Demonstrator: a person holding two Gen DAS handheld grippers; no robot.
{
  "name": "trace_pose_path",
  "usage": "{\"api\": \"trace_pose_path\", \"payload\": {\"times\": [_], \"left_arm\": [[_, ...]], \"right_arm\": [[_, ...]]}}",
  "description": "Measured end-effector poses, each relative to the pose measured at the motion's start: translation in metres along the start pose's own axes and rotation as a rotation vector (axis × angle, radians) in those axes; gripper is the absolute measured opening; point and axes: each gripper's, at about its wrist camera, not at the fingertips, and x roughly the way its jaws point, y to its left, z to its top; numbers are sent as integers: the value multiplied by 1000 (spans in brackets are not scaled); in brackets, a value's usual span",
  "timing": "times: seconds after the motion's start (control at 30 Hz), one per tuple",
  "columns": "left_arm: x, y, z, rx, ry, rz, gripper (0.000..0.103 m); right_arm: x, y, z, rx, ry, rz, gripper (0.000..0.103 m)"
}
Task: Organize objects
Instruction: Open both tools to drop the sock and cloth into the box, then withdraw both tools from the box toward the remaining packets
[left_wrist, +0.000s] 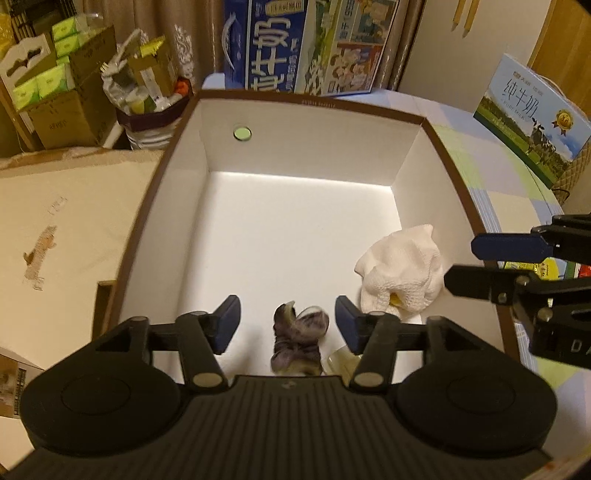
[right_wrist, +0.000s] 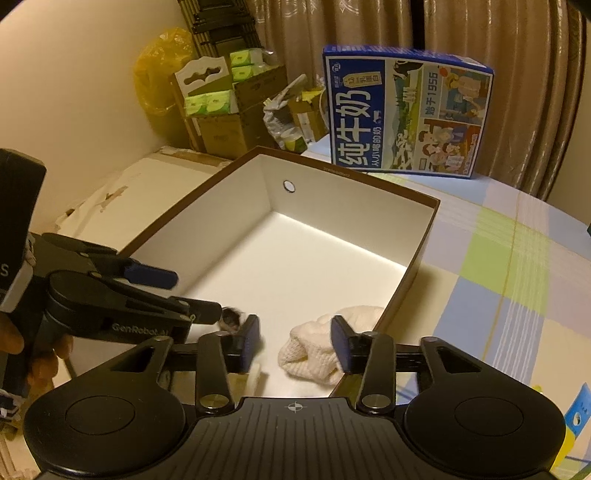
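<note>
While both tongs gape apart, the left tongs hang above a grey crumpled cloth inside the white box (brown-rimmed); right tongs hover over a white cloth nearby.

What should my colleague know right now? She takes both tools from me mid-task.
Left tool: open, empty, above the grey-purple bundle lying on the box floor.
Right tool: open, empty, over the box's near right corner, by the white cloth.
Done: bundle and cloth lie inside the box.
Left: a yellowish item beside the bundle is unclear; check the checked tablecloth for anything unsorted.
</note>
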Motion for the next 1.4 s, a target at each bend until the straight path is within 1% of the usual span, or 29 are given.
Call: {"api": "trace_pose_path", "payload": {"times": [0.03, 0.1, 0.13, 0.2, 0.27, 0.47, 0.6, 0.7, 0.73, 1.07, 1.2, 1.4], "left_arm": [[-4, -1, 0, -2, -1, 7, 59], [-12, 0, -1, -7, -4, 18, 63], [-16, 0, -2, -12, -1, 26, 66], [-24, 0, -4, -18, -3, 37, 69], [-32, 2, -7, -32, 0, 55, 78], [-56, 4, -16, -63, -6, 83, 80], [-68, -2, -23, -63, -1, 102, 80], [-77, -6, -29, -66, -5, 96, 82], [-80, -7, -32, -66, -6, 95, 84], [-100, -28, -55, -50, -9, 86, 85], [-108, -39, -67, -39, -10, 90, 85], [-120, -59, -81, -31, -11, 77, 85]], "right_arm": [[-2, 1, -1, 0, 2, 1, 48], [-7, 3, -4, -3, 4, 5, 52], [-9, 4, -5, -2, 6, 4, 53], [-14, 5, -8, 4, 6, 8, 55], [-20, 5, -11, 16, 1, 9, 57], [-41, 4, -19, 47, -23, 17, 59], [-54, 4, -27, 73, -26, 18, 60], [-64, 4, -33, 89, -33, 19, 60], [-67, 5, -35, 93, -36, 18, 60], [-97, 10, -58, 118, -57, 28, 61], [-109, 9, -71, 131, -51, 30, 61], [-128, 4, -92, 149, -38, 36, 61]]}}
